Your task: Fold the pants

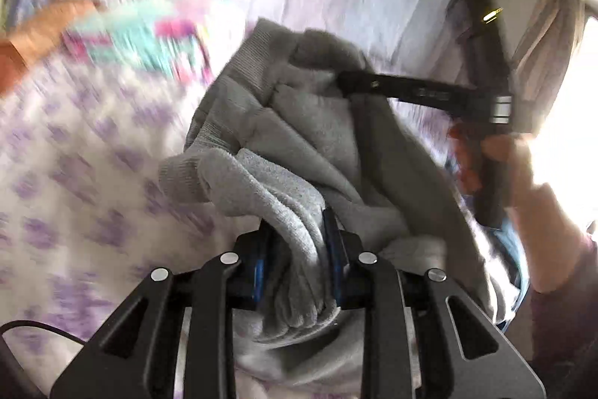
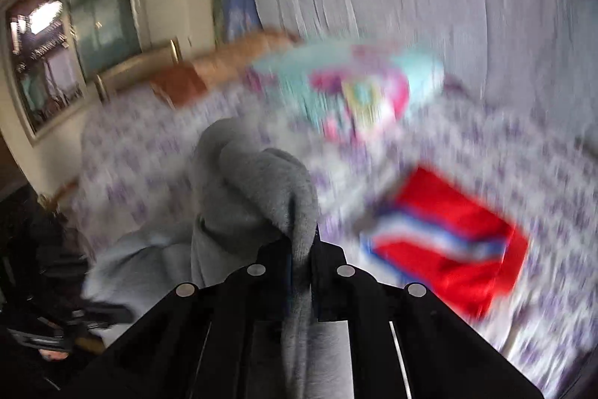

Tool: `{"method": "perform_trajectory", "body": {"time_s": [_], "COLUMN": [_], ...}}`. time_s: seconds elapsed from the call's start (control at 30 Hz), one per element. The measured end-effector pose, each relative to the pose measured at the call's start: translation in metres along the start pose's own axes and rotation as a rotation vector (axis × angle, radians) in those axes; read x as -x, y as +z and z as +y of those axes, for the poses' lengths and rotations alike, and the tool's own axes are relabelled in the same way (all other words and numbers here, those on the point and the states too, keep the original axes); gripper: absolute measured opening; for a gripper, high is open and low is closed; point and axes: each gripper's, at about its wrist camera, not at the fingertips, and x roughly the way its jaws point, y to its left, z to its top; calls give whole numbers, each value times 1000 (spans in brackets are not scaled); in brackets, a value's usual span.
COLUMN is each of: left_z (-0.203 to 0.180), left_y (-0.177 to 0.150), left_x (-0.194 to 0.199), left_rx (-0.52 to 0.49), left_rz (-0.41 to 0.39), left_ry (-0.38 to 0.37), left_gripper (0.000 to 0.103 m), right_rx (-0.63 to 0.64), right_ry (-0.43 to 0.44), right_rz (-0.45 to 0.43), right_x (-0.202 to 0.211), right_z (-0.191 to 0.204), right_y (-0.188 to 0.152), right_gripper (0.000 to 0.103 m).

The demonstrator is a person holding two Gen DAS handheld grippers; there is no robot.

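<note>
Pants, grey and bunched, lifted above the bed between both tools. Blurred in both views.

Far left in the left wrist view: an orange-brown cloth on the bedspread, with a teal and pink garment just to its right. Purple-patterned white sheet beneath both.

Centre, near: left hand-held gripper, clamped on a thick fold of the grey fabric, blue pads pressed against the cloth on both sides. Ribbed cuff or waistband curling up at the far left edge of the bundle.

Right of centre: right hand-held gripper, reaching in from the right, tip buried in an upper fold of the same pants, handle gripped by a bare hand.

In the right wrist view: right hand-held gripper, pinched tight on a thin strip of grey cloth hanging down between its fingers, the rest of the pants heaped up to the left and far side. Farther right on the bed, a red garment with white and blue stripes, flat, well apart from the pants.
</note>
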Motion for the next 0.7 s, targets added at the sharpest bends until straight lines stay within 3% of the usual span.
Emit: {"method": "perform_trajectory", "body": {"time_s": [0.07, 0.13, 0.2, 0.23, 0.27, 0.3, 0.33, 0.4, 0.43, 0.5, 0.57, 0.63, 0.7], "left_z": [4, 15, 35, 43, 53, 70, 84, 110, 124, 139, 140, 120, 95], "left_y": [7, 13, 14, 11, 8, 2, -4, -17, -26, -33, -21, -4, 10], "left_x": [42, 85, 110, 115, 116, 111, 108, 94, 90, 90, 94, 95, 90], "left_rx": [7, 31, 91, 113, 133, 171, 208, 269, 302, 343, 331, 278, 222], "left_rz": [-94, -174, -182, -180, -161, -105, -67, 38, 80, 83, 49, -30, -79], "left_ry": [33, 107, 196, 237, 299, 372, 395, 439, 466, 459, 449, 439, 408], "left_gripper": [14, 14, 14, 15, 17, 19, 20, 25, 28, 31, 41, 65, 77], "right_rx": [9, 28, 32, 32, 31, 32, 47, 55, 52, 33, -11, -15, -26], "right_ry": [35, 105, 197, 212, 200, 131, 5, -53, -79, -119, -136, -211, -339], "right_rz": [-69, -137, -162, -152, -95, -1, 107, 172, 160, 105, 51, 0, -39], "right_x": [6, 3, -16, -28, -56, -84, -113, -125, -117, -76, -19, 34, 101], "right_z": [14, 37, 60, 69, 81, 89, 95, 93, 86, 67, 44, 22, -1], "right_y": [31, 63, 89, 92, 95, 92, 81, 63, 52, 25, -12, -50, -107], "right_gripper": [8, 8, 8, 15, 49, 69, 77, 77, 77, 78, 94, 99, 99]}}
